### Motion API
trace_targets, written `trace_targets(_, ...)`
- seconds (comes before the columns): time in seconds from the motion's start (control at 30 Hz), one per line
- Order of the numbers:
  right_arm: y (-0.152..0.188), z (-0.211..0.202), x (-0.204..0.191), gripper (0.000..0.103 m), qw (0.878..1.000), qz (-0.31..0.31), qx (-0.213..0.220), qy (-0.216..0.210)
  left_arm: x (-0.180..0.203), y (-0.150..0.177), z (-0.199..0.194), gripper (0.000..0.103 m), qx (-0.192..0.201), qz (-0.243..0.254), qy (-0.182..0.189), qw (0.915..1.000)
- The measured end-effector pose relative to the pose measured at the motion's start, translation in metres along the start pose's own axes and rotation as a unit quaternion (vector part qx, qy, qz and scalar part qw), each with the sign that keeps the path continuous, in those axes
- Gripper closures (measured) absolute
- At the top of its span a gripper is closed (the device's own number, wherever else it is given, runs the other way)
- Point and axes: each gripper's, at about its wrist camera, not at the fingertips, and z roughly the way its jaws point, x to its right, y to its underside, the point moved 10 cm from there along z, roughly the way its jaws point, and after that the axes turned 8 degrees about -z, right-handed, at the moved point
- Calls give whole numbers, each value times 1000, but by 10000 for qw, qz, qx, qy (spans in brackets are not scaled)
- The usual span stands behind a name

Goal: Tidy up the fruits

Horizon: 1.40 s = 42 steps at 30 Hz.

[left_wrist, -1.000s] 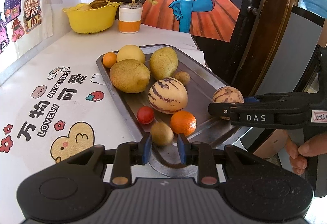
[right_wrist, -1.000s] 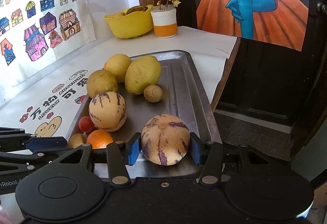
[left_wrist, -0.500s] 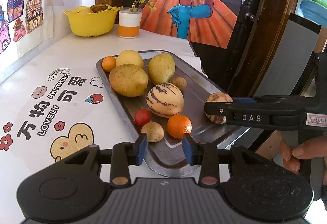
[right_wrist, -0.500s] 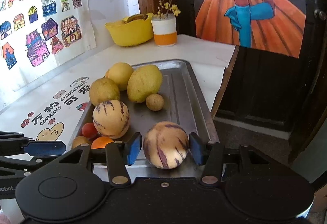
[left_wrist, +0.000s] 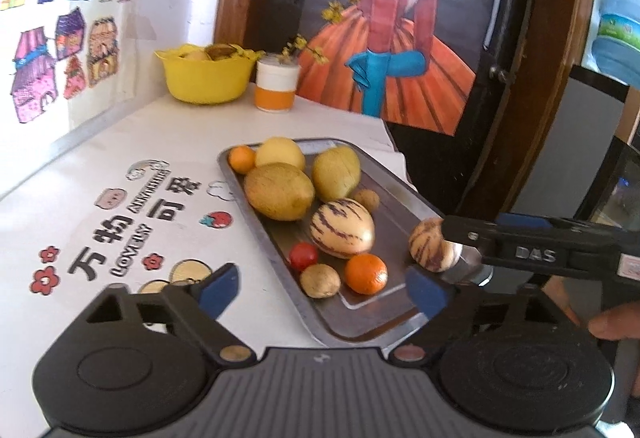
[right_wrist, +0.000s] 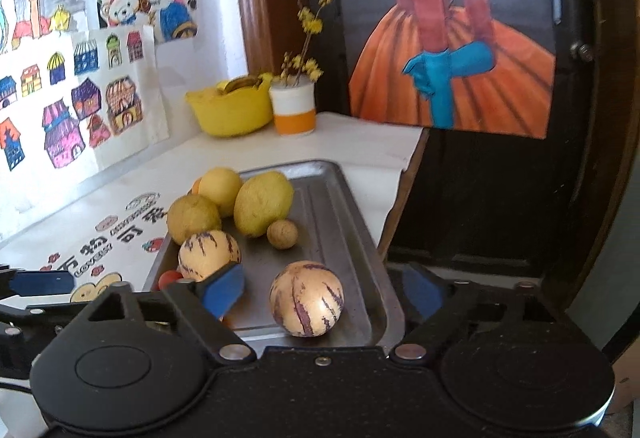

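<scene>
On a white table (left_wrist: 168, 142) printed with cartoons, a metal tray (left_wrist: 400, 194) holds the fruit: two striped melons, three yellow-green fruits, two oranges, a red tomato and two small brown fruits. Toward twelve o'clock, a yellow bowl (left_wrist: 206, 80) and an orange-and-white cup (left_wrist: 277, 88) stand by the wall. The right gripper (right_wrist: 324, 288) is spread wide, its blue pads apart on either side of a striped melon (right_wrist: 306, 298) resting on the tray at the near right corner, touching neither pad. The left gripper (left_wrist: 322, 288) is also spread wide, holding nothing, hovering over the tray's near end; an orange (left_wrist: 366, 273) and a small brown fruit (left_wrist: 320, 280) lie just beyond it. Seen from the left wrist, the right gripper enters from three o'clock.
</scene>
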Motion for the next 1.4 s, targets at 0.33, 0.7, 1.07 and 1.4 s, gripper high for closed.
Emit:
trace_targets(0.33,-1,-51,-19,1,9990,-9,395,192,-26,0,-28,1,276,-255,-262,9990)
trace_targets(0.7,12,-95,-52,1,9977,-69,630,236,-53,12,-66,1,587,-348,-533,9962)
trace_targets(1.07,32,-126,-91,1,9937,-346,951,489,-89,29,-97,0,841,-377,-892,9917)
trace_targets(1.4,49,-143,-130,1,9888,-682,1237,488,-105,45,-124,1,1161,-169,-1137,9866)
